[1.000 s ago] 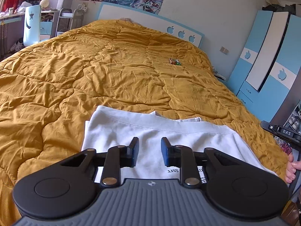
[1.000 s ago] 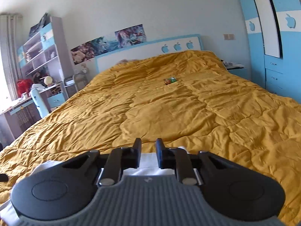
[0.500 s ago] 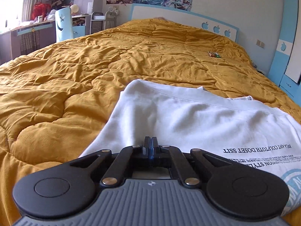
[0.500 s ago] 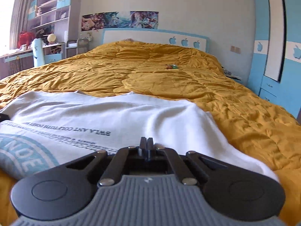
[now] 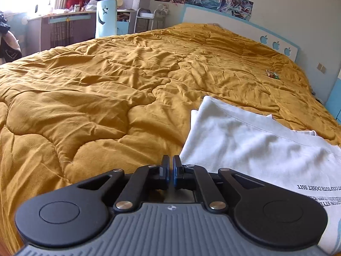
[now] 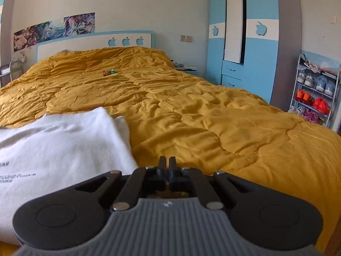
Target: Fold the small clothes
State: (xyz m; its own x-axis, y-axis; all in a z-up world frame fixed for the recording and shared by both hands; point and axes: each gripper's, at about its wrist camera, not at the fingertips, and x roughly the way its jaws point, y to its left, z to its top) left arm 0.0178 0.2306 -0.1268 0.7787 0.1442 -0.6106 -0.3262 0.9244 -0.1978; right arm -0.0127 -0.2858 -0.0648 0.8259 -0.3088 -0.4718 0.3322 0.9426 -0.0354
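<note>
A white T-shirt with black lettering point(image 5: 251, 145) lies folded on the mustard quilt point(image 5: 106, 98) near the bed's front edge. It also shows in the right wrist view point(image 6: 59, 147). My left gripper point(image 5: 170, 166) is beside the shirt's left edge, over bare quilt, its jaws nearly closed with only a thin gap and nothing between them. My right gripper point(image 6: 166, 166) is just off the shirt's right edge, over the quilt point(image 6: 213, 128), jaws likewise almost together and empty.
A small colourful wrapper point(image 6: 109, 72) lies far up the bed. Blue and white headboard point(image 6: 96, 42) at the back, blue wardrobe point(image 6: 243, 53) and shoe rack point(image 6: 315, 93) to the right, desk and chair point(image 5: 105, 18) to the left.
Both grippers shut from open a second ago, then swung outward: the left one off the shirt to its left edge, the right one to its right edge. Each now shows a hairline gap.
</note>
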